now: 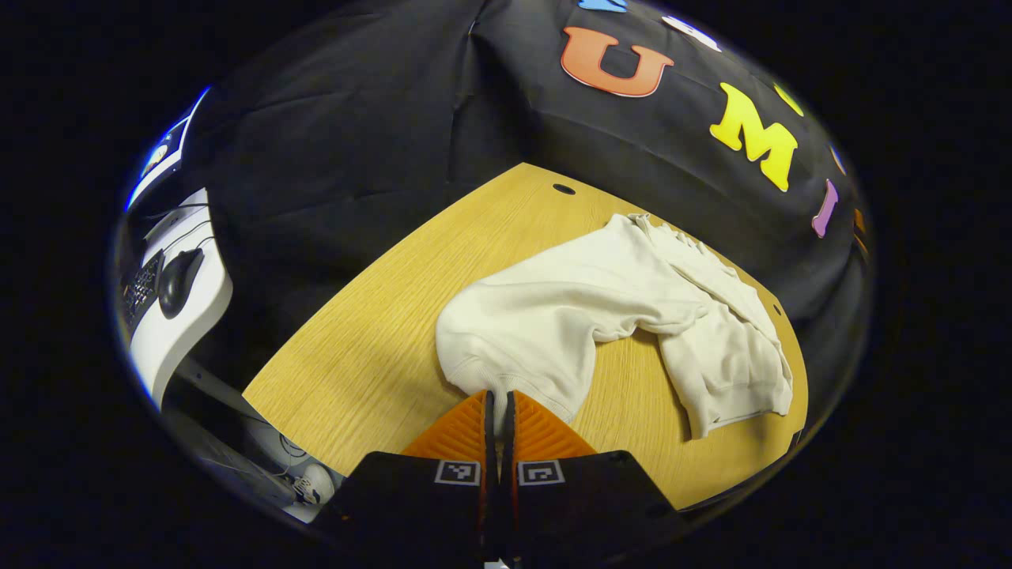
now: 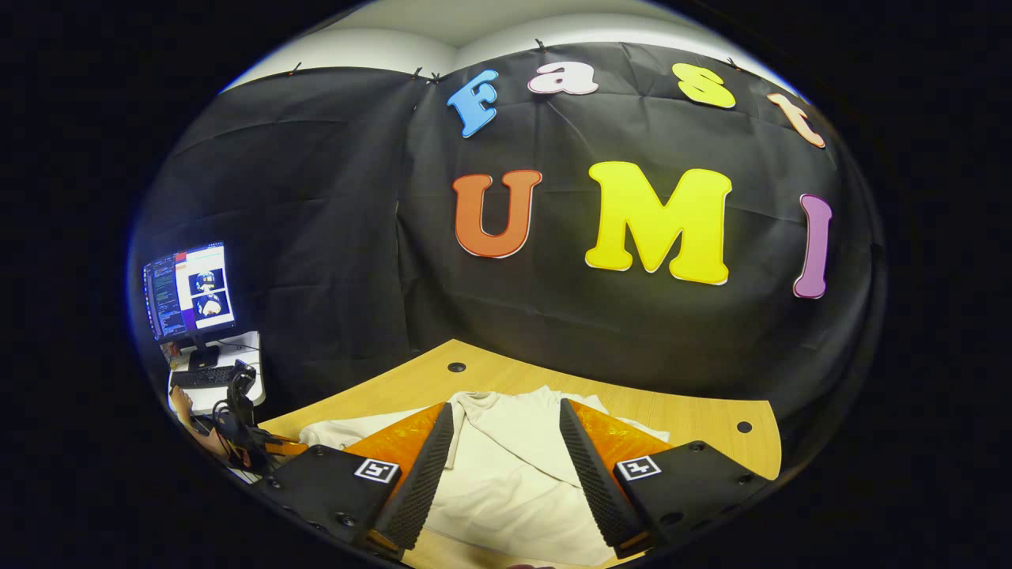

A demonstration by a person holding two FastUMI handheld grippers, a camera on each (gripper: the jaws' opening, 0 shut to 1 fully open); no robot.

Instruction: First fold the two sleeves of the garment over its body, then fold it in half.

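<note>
Setting: a light wooden tabletop (image 1: 371,348) in a booth walled with black cloth; at 9 o'clock in both views, a white side desk (image 1: 178,332) with a keyboard, a mouse and a lit monitor (image 2: 190,291).

Garment: a cream long-sleeved sweatshirt of soft knit fabric (image 1: 553,316) lies rumpled on the table. In the left gripper view it runs from the centre out toward 3 o'clock, one sleeve (image 1: 723,356) trailing down toward 4 o'clock, its ribbed cuff near the table edge.

Left gripper (image 1: 498,403): at 6 o'clock in its own view, jaws pressed together with only a thin slit between them, pinching a ribbed edge of the sweatshirt that dips into that slit.

Right gripper (image 2: 506,466): at 6 o'clock in its own view, jaws spread wide, holding nothing, poised above the sweatshirt cloth that shows between them.

Step in hand: probably the first sleeve fold, or straightening the garment ahead of it; neither sleeve lies across the body yet.

Next move: likely the left gripper carries its pinched edge over the body, while the right gripper comes down to steady or take the other sleeve.
</note>
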